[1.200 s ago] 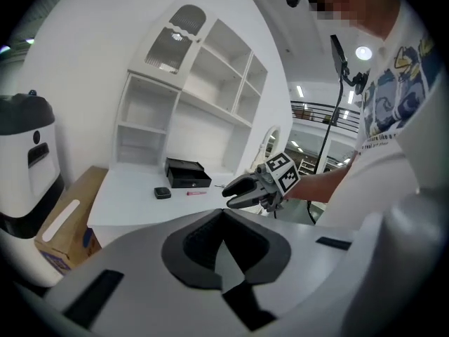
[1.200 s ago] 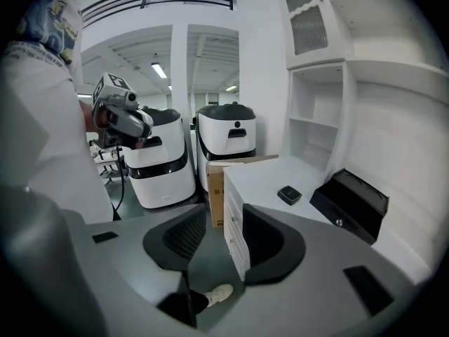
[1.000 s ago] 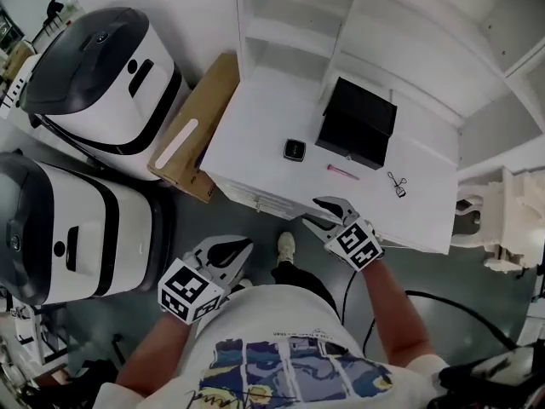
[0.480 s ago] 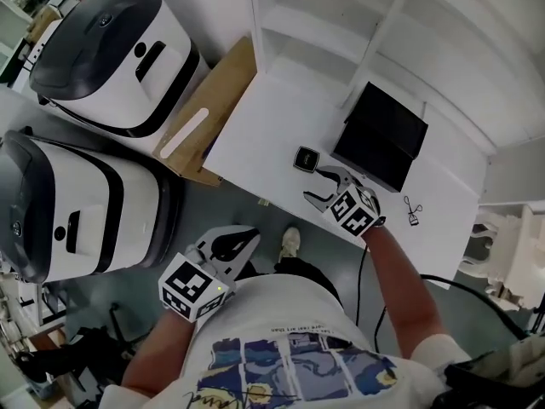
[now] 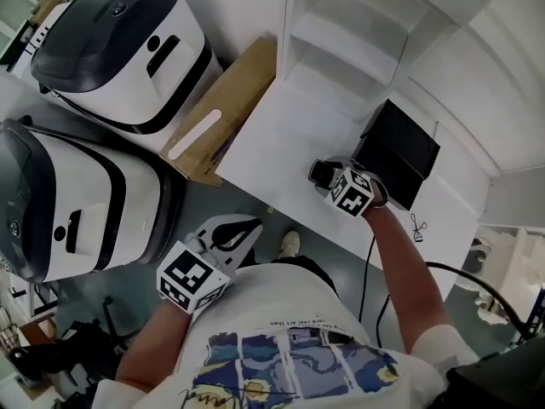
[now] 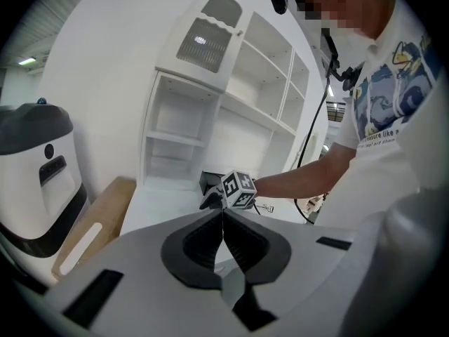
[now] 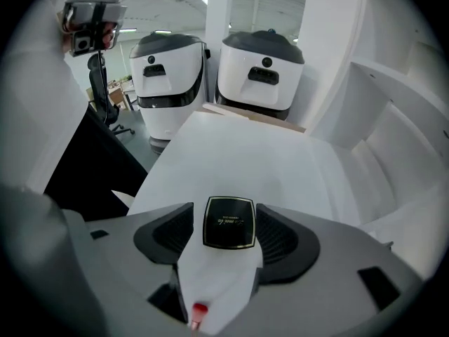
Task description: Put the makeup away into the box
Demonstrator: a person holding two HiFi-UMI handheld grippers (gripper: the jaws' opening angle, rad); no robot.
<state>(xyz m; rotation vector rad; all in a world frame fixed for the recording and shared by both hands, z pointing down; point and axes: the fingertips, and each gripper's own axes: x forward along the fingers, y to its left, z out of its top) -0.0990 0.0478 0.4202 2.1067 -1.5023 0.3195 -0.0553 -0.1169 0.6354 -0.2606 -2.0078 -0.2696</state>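
Observation:
A square black compact [image 7: 229, 222] with a gold rim lies flat on the white table [image 5: 281, 139]. My right gripper [image 5: 324, 175] points steeply down over it. Its jaws have just been opening and now stand open, one on each side of the compact without pressing on it. A red-tipped stick [image 7: 199, 307] shows under the gripper's body. The black box [image 5: 398, 150] sits just beyond, its lid raised. An eyelash curler [image 5: 417, 227] lies to the right of my arm. My left gripper [image 5: 232, 230] hangs off the table's near edge, shut and empty.
Two white-and-black machines [image 5: 128, 45] [image 5: 68, 203] stand on the floor to the left. A cardboard box [image 5: 223, 113] leans between them and the table. A white shelf unit [image 5: 358, 37] rises at the back of the table.
My right gripper has gone from the table's near edge in and down over the compact, with its jaws wider. The left gripper has shifted slightly and stays shut.

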